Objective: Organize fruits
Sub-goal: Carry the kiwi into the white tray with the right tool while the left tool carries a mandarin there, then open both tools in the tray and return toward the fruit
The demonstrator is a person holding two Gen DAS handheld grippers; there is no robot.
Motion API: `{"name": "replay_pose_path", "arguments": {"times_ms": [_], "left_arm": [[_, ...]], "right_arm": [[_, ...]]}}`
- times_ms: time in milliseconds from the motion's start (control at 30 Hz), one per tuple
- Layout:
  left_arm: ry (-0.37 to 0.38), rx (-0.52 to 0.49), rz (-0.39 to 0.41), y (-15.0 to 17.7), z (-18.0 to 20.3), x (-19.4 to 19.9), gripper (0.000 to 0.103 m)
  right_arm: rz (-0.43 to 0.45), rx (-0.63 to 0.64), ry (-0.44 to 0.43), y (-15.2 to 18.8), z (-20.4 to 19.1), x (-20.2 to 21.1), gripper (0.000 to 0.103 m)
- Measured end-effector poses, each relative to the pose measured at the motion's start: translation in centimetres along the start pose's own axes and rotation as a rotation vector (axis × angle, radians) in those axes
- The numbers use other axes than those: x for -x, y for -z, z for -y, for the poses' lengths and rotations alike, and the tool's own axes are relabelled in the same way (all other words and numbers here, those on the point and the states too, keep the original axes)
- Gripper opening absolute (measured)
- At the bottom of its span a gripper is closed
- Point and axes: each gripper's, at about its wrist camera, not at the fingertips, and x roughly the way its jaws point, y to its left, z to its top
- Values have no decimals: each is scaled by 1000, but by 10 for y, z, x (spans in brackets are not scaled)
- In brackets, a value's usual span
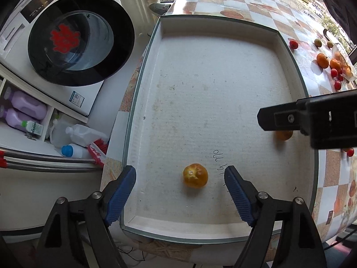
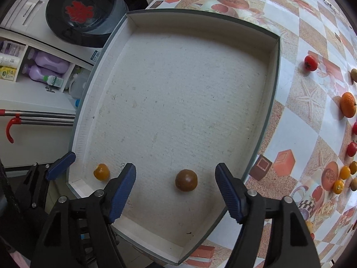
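Note:
A shallow white box [image 1: 223, 29] [image 2: 200, 26] lies on the patterned table. A yellow-orange fruit [image 1: 195, 175] [image 2: 101, 172] lies on its floor between the fingers of my open left gripper [image 1: 179, 178]. A darker brownish-orange fruit [image 2: 186, 180] [image 1: 283, 134] lies on the floor between the fingers of my open right gripper [image 2: 175, 176]. Neither gripper touches its fruit. The right gripper's black body [image 1: 312, 120] shows in the left wrist view, hiding part of the dark fruit. A left fingertip [image 2: 61, 165] shows at the box's corner in the right wrist view.
Loose fruits lie on the table right of the box: a red tomato [image 2: 310, 63] [image 1: 293, 44], an orange [image 2: 348, 105] [image 1: 322, 60], small red and yellow fruits [image 2: 344, 172]. A washing machine [image 1: 73, 40] and a shelf of bottles [image 1: 26, 109] stand left of the table.

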Motion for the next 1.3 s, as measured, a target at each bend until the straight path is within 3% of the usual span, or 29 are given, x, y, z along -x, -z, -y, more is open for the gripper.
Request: {"name": "replay_pose_path", "arguments": {"times_ms": [133, 300, 767, 1067, 1300], "left_arm": [[9, -11, -16, -2, 5, 3, 83], [19, -63, 28, -11, 26, 22, 83], [126, -284, 169, -49, 146, 64, 83], [116, -321, 195, -115, 204, 31, 83], [59, -357, 140, -144, 229, -19, 83]], "right_arm": [[52, -53, -18, 2, 15, 22, 81], [91, -142, 23, 20, 53, 45, 81], [126, -540, 169, 125, 230, 98, 81], [148, -628, 173, 145, 285, 100, 81], [178, -645, 179, 132, 304, 89, 81]]}}
